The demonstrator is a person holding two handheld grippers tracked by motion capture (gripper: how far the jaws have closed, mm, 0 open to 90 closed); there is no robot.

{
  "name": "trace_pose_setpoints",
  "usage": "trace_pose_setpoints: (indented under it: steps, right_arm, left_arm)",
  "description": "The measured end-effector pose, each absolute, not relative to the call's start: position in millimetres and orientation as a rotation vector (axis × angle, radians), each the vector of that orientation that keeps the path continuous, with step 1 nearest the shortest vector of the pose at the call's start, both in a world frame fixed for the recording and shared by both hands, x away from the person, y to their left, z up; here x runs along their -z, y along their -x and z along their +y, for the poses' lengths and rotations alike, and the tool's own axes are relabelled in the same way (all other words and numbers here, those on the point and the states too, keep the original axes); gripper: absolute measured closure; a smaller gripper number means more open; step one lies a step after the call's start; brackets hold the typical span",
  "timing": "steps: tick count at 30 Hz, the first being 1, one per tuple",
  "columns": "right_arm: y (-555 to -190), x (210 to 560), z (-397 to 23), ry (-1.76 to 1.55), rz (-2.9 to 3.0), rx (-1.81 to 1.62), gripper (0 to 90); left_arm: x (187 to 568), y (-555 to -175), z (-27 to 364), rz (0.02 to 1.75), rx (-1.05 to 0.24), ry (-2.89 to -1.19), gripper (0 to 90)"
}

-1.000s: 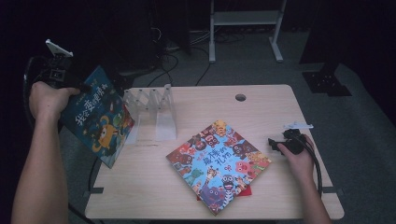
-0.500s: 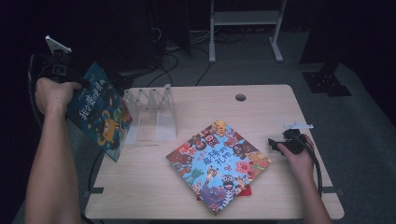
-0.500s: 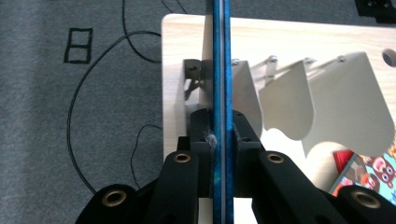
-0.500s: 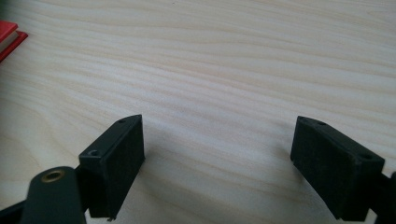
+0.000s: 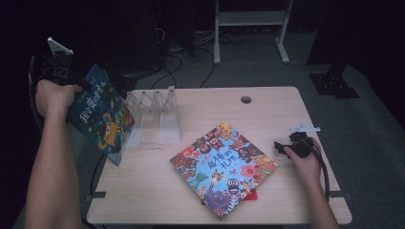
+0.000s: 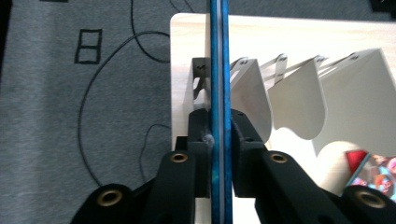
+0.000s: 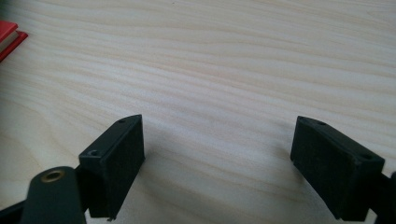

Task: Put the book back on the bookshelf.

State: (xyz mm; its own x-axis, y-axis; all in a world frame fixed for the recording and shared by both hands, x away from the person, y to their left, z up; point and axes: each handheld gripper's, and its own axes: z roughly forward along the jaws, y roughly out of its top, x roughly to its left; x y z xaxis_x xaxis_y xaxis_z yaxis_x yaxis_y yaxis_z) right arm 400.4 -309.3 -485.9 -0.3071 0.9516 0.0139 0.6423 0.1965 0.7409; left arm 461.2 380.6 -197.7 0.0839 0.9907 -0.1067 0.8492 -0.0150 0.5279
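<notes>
My left gripper [image 5: 71, 83] is up off the counter's [image 5: 267, 102] left edge, fingers [image 6: 201, 135] clamped on the blue book [image 5: 100, 114], which I see edge-on running straight up between them in the left gripper view [image 6: 218, 70]. The jaws have just been opening a little, but the pads are on the book's two faces and the book is between them. The book hangs tilted from the fingers, cover toward the high camera, its lower corner past the counter's left edge. Just beyond the fingers, on the counter, stands the white rack [image 5: 155, 112]; its dividers [image 6: 299, 100] fan out to the right of the book's edge in the left gripper view, and the book is beside the rack's end divider, whether touching I cannot tell. My right gripper [image 5: 282, 147] rests low on the counter near its right edge, fingers [image 7: 114, 156] wide apart with bare wood between them. A second book [image 5: 222, 167], the colourful one, lies flat mid-counter, just left of the right fingers and apart from them. A red book [image 7: 10, 37] peeks out under it, seen at the top left corner of the right gripper view, well apart from those fingers.
</notes>
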Motion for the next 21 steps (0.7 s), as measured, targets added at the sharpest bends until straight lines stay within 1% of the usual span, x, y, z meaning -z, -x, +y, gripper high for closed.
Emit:
trace_pose_setpoints:
  steps: [4,7,10,11,14,21]
  right_arm:
    - [-400.4,486.0,-309.3,-1.484,2.025,-0.909,16.3]
    - [-400.4,486.0,-309.4,-1.482,2.026,-0.909,16.4]
    - [-400.2,485.8,-309.0,-1.489,2.025,-0.91,16.3]
    - [-400.2,485.8,-309.1,-1.488,2.025,-0.91,16.3]
    - [-400.3,485.9,-309.2,-1.486,2.026,-0.909,16.3]
    - [-400.2,485.9,-309.1,-1.487,2.026,-0.91,16.4]
  left_arm:
    - [197.9,-459.9,381.3,1.8,-0.427,-1.921,71.0]
    - [196.1,-457.9,382.5,1.787,-0.421,-1.909,69.4]
    - [194.1,-456.6,382.8,1.774,-0.435,-1.909,63.9]
    - [191.5,-454.8,381.9,1.758,-0.462,-1.914,61.6]
    - [189.1,-452.8,381.3,1.737,-0.483,-1.924,58.4]
    - [181.0,-445.7,383.8,1.704,-0.543,-1.915,57.0]
